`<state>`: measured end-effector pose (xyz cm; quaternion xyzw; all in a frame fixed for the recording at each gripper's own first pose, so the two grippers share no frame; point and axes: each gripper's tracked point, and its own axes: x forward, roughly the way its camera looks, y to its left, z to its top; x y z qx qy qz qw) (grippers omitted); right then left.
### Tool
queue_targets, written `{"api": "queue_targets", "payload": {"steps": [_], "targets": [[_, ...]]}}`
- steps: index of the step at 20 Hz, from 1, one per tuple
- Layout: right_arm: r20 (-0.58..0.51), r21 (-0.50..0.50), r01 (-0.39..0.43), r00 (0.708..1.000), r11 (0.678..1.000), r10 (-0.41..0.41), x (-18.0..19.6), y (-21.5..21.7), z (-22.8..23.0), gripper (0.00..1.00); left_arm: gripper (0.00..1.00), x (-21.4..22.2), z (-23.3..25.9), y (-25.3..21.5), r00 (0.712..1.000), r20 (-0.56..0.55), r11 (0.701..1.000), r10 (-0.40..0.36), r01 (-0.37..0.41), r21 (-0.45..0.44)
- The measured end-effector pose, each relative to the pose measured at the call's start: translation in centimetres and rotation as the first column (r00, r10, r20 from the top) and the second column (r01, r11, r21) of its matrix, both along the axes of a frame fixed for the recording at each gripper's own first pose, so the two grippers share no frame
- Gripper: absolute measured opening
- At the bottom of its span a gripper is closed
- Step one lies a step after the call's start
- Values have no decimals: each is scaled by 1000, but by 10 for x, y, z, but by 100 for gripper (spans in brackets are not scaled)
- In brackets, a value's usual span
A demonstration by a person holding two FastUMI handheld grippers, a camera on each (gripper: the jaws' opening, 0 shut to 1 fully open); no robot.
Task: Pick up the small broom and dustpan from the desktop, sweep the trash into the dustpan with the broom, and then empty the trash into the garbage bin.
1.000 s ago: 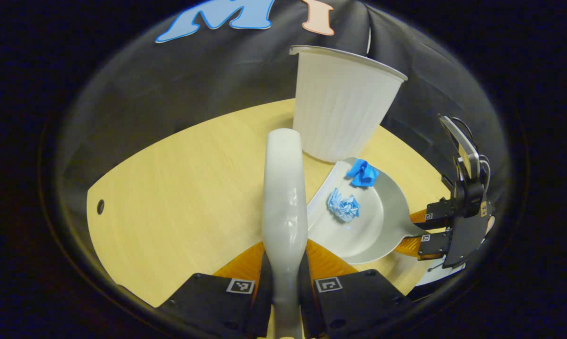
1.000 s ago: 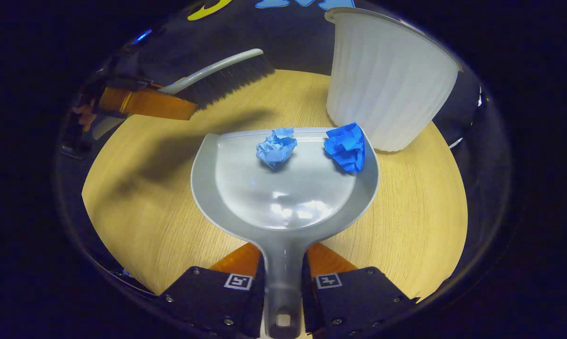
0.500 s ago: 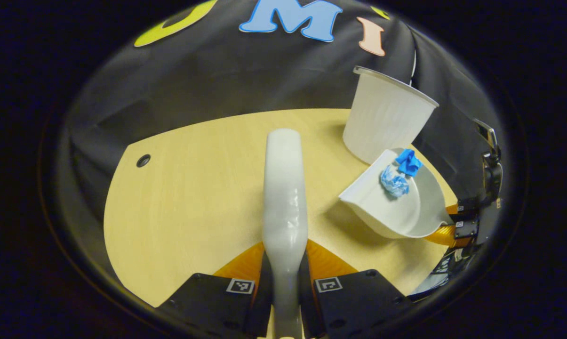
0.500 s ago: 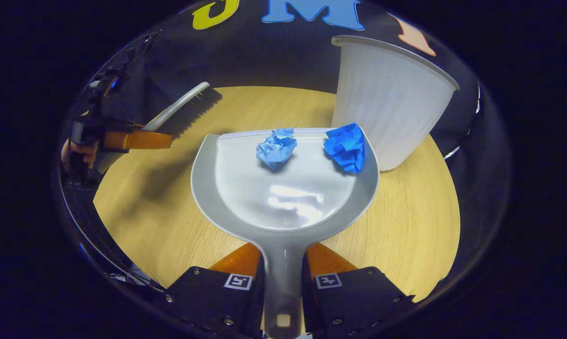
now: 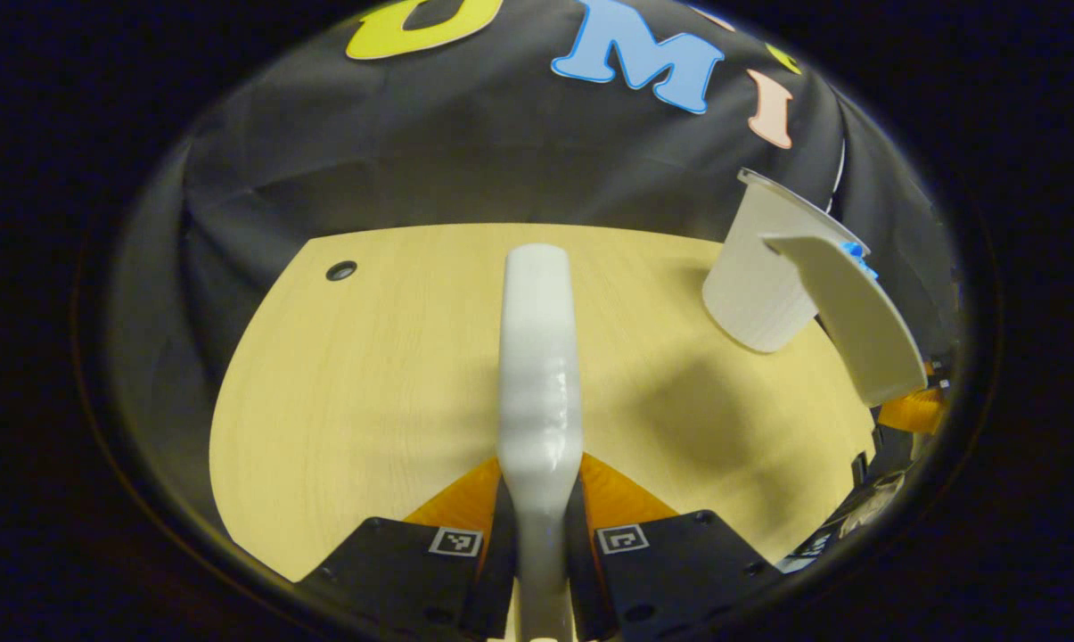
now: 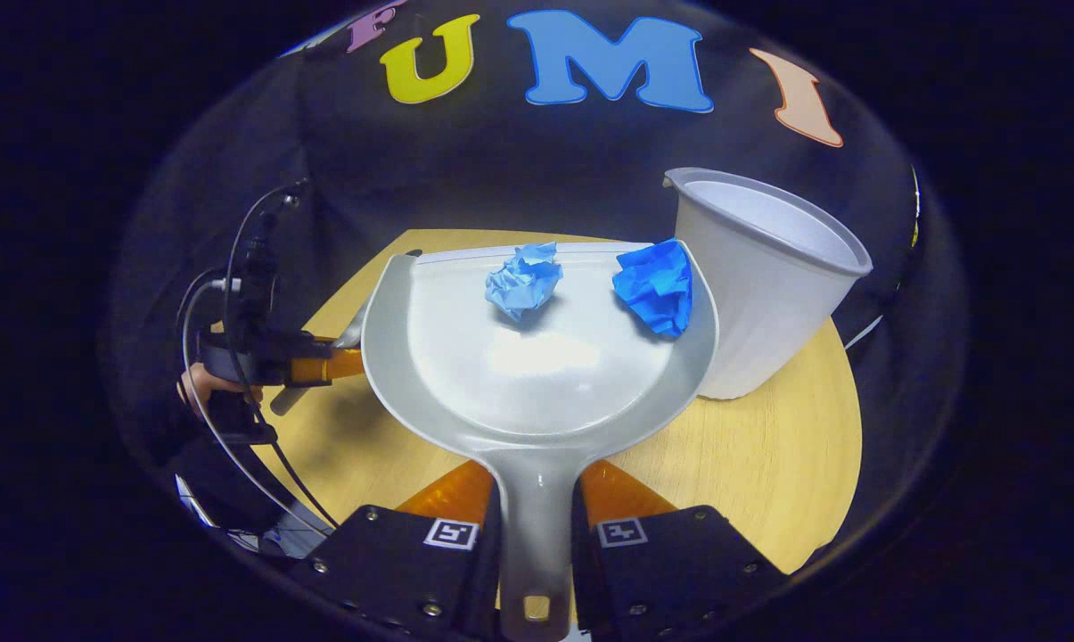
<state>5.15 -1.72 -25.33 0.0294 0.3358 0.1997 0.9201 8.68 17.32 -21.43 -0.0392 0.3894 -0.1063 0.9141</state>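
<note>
In the left gripper view, we see our left gripper (image 5: pixel 541 522) pinching the broom (image 5: pixel 539 357) by its handle, both fingers pressed against it. The broom's pale back runs straight ahead over the middle of the table (image 5: pixel 376 374), whose far left corner carries a small dark hole (image 5: pixel 341 269). Toward the far right edge stands the white bin (image 5: pixel 759 285), and just in front of it the dustpan (image 5: pixel 848 312) hangs tilted above the table, its underside turned to us, with a sliver of blue showing over its upper rim.

In the right gripper view, a hand (image 6: pixel 200 385) at the left edge holds the left gripper (image 6: pixel 323 366), its orange fingers reaching behind the dustpan's left rim. Our right gripper (image 6: pixel 537 526) is clamped on the dustpan's (image 6: pixel 537 374) handle, a finger on each side. The pan sits raised over the table (image 6: pixel 768 455). Near its front lip lie two wads: a pale blue wad (image 6: pixel 523 279) at the middle and a dark blue wad (image 6: pixel 654 285) against the right wall. Just beside that wall stands the bin (image 6: pixel 768 276), open mouth up, at the table's far right edge.
</note>
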Motion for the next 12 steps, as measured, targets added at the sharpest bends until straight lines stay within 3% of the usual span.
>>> {"api": "queue_targets", "payload": {"steps": [2, 3, 4, 8, 12], "targets": [[-1, 40, 3, 1000, 999, -3, 8, 0, 9, 34, 35, -7, -3, 32, 1000, 3, 1000, 14, -14, -4], [-2, 51, 9, 1000, 999, -9, 12, -4, 12, 34, 31, -10, -2, 48, 1000, 3, 1000, 19, -19, -5], [3, 60, 17, 1000, 998, -18, 12, -4, 17, 34, 34, -13, 0, 62, 1000, 3, 1000, 20, -20, -8], [26, 150, 58, 998, 987, -62, 23, -15, 55, 34, 33, -15, 10, 35, 999, 7, 999, 35, -35, -24], [50, 284, 95, 992, 954, -114, 42, -25, 88, 34, 33, -15, 21, 38, 998, 22, 998, 57, -57, -33]]}}
